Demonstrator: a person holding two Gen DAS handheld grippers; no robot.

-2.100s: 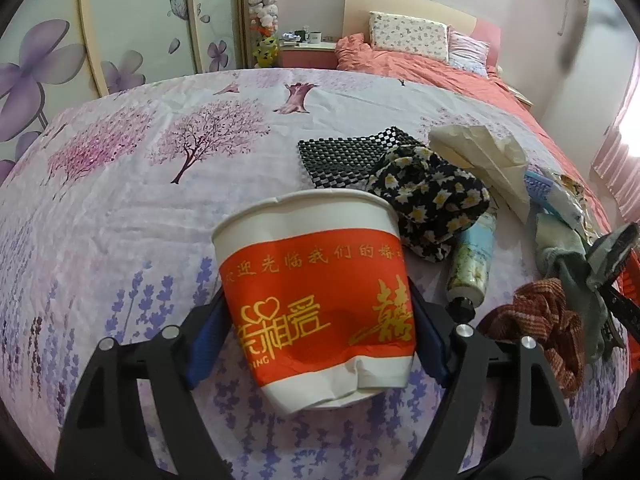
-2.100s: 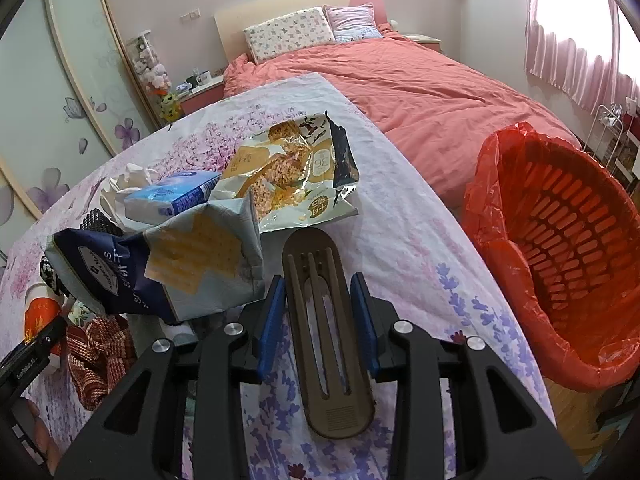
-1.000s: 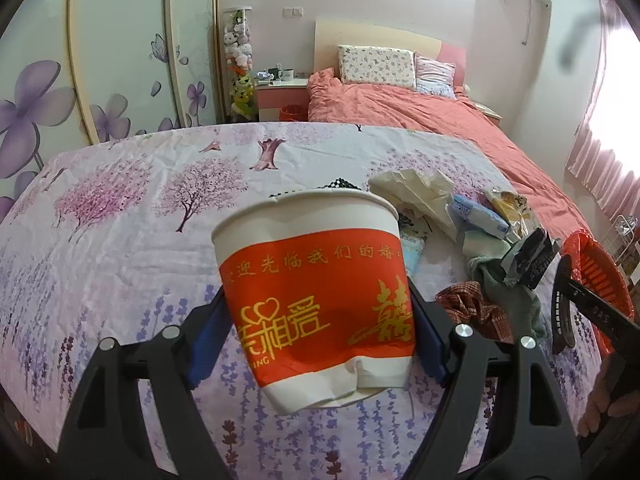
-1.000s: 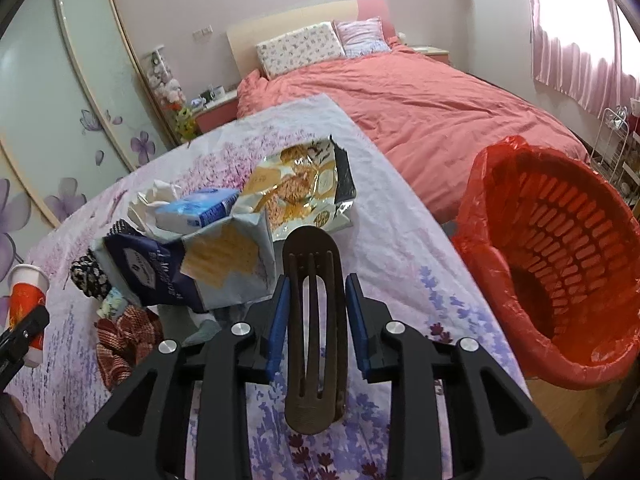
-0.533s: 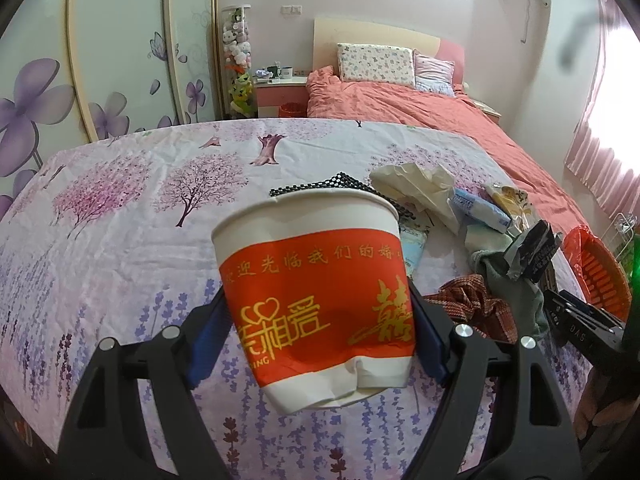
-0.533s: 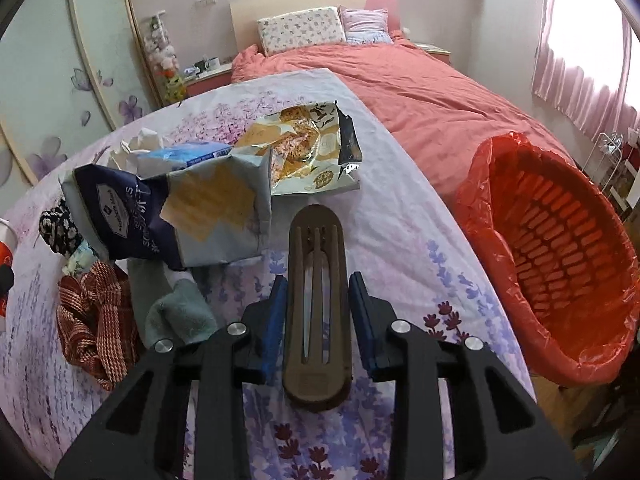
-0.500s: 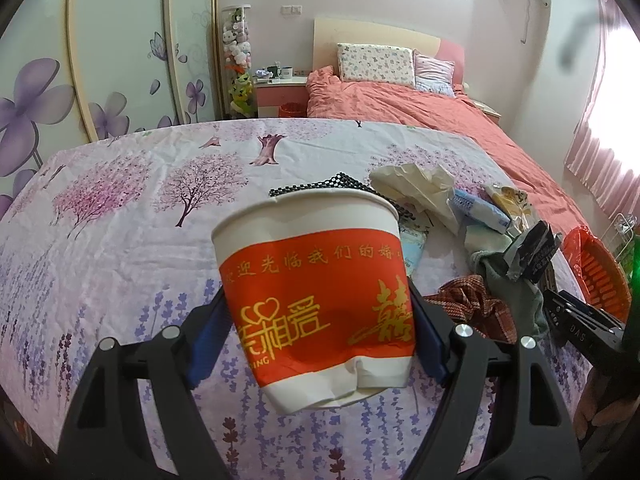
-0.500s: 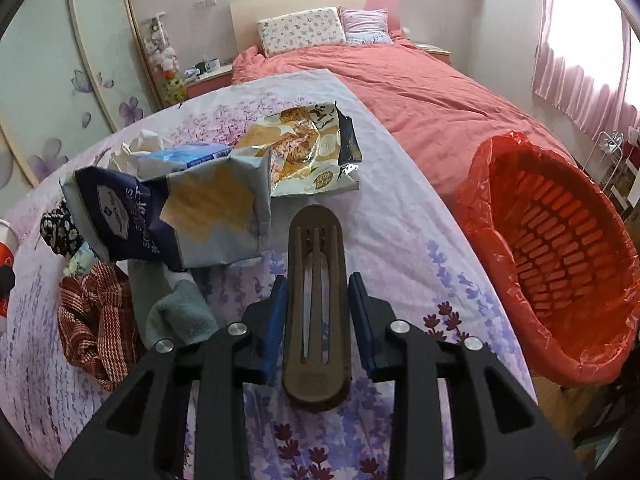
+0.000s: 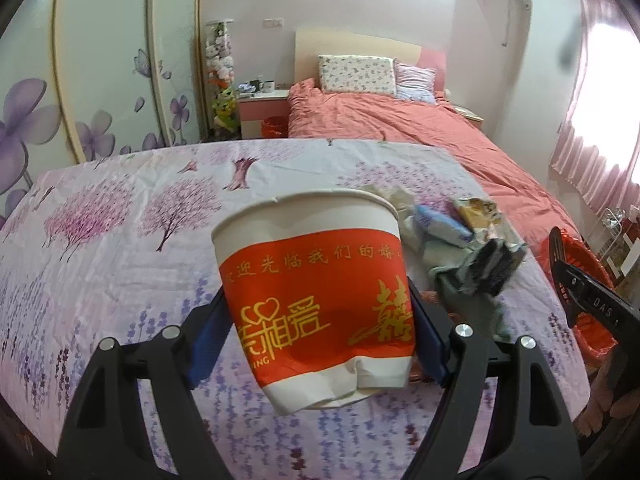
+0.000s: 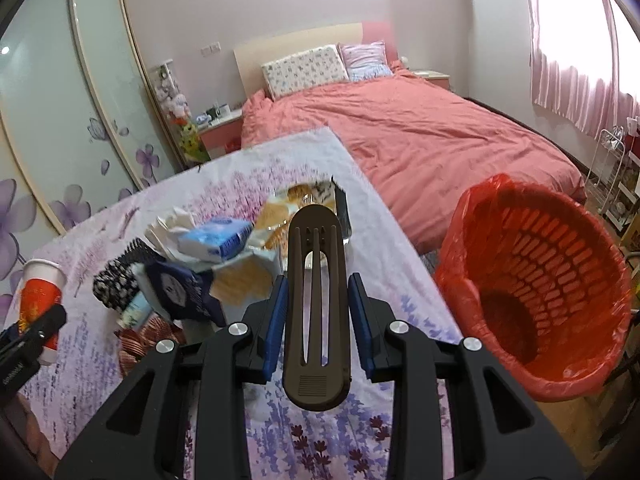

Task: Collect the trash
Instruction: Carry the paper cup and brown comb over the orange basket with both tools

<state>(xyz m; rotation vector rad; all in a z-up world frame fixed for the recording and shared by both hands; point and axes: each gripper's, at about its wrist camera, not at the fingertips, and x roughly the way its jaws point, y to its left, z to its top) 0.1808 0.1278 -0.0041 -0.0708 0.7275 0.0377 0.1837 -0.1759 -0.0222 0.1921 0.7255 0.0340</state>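
My left gripper (image 9: 318,344) is shut on a red and white paper cup (image 9: 316,300) with a dented base, held above the flowered table cloth (image 9: 120,248). The cup also shows at the left of the right wrist view (image 10: 40,300). My right gripper (image 10: 316,328) is shut on a brown slotted plastic piece (image 10: 316,300), held above the table beside the orange-lined trash basket (image 10: 532,288). The basket's edge shows at the right of the left wrist view (image 9: 592,332).
A pile lies on the table: snack bags (image 10: 304,208), a blue and white carton (image 10: 216,240), a dark blue bag (image 10: 180,292), crumpled paper (image 10: 168,224), floral cloth (image 10: 116,284), plaid cloth (image 10: 148,340). A pink bed (image 10: 420,132) stands behind.
Both grippers have risen and pulled back from the table, each keeping its load. The right gripper has tilted up, so the basket and the bed show more fully.
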